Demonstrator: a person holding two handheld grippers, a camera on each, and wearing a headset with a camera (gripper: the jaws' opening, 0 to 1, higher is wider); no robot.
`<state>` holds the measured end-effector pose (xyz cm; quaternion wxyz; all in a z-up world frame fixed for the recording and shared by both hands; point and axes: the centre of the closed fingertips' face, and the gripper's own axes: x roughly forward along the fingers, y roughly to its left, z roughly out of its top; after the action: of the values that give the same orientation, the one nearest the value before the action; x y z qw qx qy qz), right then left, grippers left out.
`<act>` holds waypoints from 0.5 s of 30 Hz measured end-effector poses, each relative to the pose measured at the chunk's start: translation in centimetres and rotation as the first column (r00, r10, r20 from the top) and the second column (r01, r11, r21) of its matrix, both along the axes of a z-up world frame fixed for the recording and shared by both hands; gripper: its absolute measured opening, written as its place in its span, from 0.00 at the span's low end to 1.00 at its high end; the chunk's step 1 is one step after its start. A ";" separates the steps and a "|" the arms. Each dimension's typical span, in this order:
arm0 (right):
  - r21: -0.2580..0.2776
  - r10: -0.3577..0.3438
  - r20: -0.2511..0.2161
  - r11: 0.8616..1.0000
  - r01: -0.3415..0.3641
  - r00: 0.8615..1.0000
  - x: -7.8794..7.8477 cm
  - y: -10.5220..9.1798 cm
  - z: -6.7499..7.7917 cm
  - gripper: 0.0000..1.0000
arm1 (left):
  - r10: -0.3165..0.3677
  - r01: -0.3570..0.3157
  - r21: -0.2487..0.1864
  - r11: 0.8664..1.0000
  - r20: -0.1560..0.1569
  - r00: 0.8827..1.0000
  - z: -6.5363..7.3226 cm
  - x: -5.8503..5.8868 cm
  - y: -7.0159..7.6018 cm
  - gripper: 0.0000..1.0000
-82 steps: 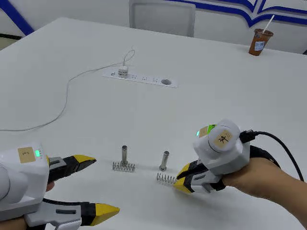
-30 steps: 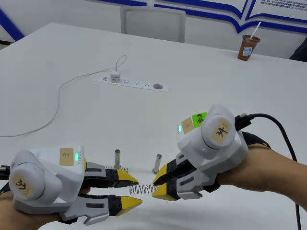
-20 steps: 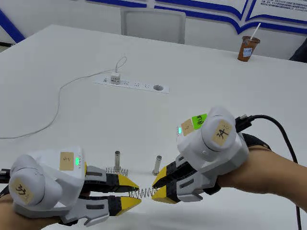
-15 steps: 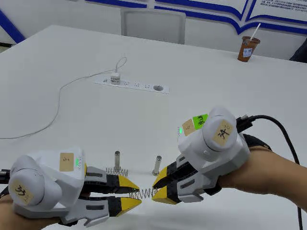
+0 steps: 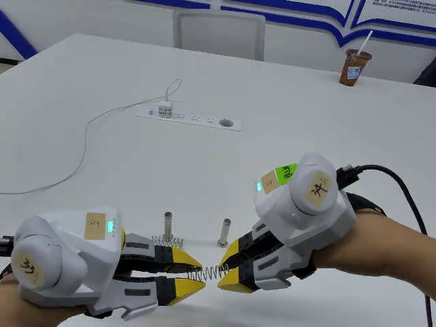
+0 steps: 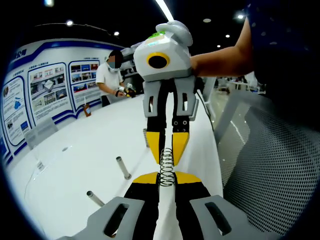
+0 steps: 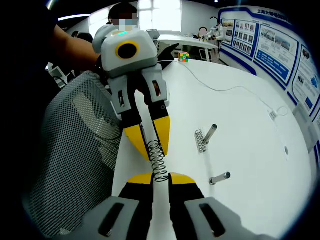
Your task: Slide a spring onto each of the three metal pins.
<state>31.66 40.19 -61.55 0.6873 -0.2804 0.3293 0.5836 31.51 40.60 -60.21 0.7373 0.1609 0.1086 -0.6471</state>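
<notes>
A spring [image 5: 210, 274] is held level between the two grippers, just above the surface [image 5: 286, 136] near its near edge. One end is pinched in the left gripper [image 6: 165, 178], whose jaws are drawn almost together on the end coils. The other end is pinched the same way in the right gripper [image 7: 160, 178]. The middle coils hang free between the two sets of yellow tips.

Two pins [image 5: 167, 223] [image 5: 225, 232] are seen standing upright just behind the held spring, a little further from the near edge. A second spring [image 5: 165, 240] lies flat on the surface, touching or almost touching the foot of the pin nearer the left gripper. No pin is seen carrying a spring, so the task is judged to be at its start.

Several faults can be foreseen. If the grippers are pushed toward each other, the thin spring is likely to bow and snap out of one grip. If one grip is let go before the other is firm, the spring may be dropped and roll off the near edge. If the end coils are squeezed too hard, the bore may be closed and the pin refused. The pins look slim and may be toppled by a passing jaw, and the loose spring may be swept aside.
</notes>
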 end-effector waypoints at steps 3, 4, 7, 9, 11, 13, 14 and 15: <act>0.013 -0.008 -0.003 1.000 0.008 1.000 0.1 0.0 0.4 0.12 | 0.004 -0.004 -0.006 1.000 -0.006 1.000 0.0 0.1 0.1 0.10; 0.016 -0.010 -0.004 1.000 0.010 1.000 0.1 0.1 0.6 0.12 | 0.004 -0.004 -0.006 1.000 -0.007 1.000 -0.1 0.1 0.1 0.10; 0.032 -0.012 -0.007 0.999 0.012 1.000 0.0 0.4 1.2 0.12 | 0.004 -0.004 -0.001 1.000 -0.009 1.000 -0.2 0.1 0.0 0.10; 0.038 -0.012 -0.006 0.999 0.012 1.000 0.0 0.6 1.5 0.12 | 0.004 -0.004 -0.001 1.000 -0.011 1.000 -0.3 0.1 0.0 0.10; 0.038 -0.008 -0.003 0.999 0.008 1.000 -0.1 0.7 1.7 0.12 | 0.004 -0.004 -0.001 1.000 -0.012 1.000 -0.3 0.0 0.0 0.10; 0.039 -0.004 0.001 0.999 0.004 1.000 -0.1 1.0 2.0 0.12 | 0.005 -0.005 0.000 1.000 -0.014 1.000 -0.4 0.1 0.0 0.10; 0.037 -0.002 0.001 0.999 0.002 1.000 -0.2 1.1 2.0 0.12 | 0.005 -0.005 0.000 1.000 -0.014 1.000 -0.4 0.1 0.0 0.10; 0.035 0.001 0.003 0.999 -0.001 1.000 -0.2 1.2 2.1 0.12 | 0.006 -0.006 0.000 1.000 -0.015 1.000 -0.4 0.1 0.0 0.10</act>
<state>31.47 41.38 -59.42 0.6922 -0.2694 0.3177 0.5893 31.60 40.61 -60.66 0.7383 0.1560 0.1145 -0.6461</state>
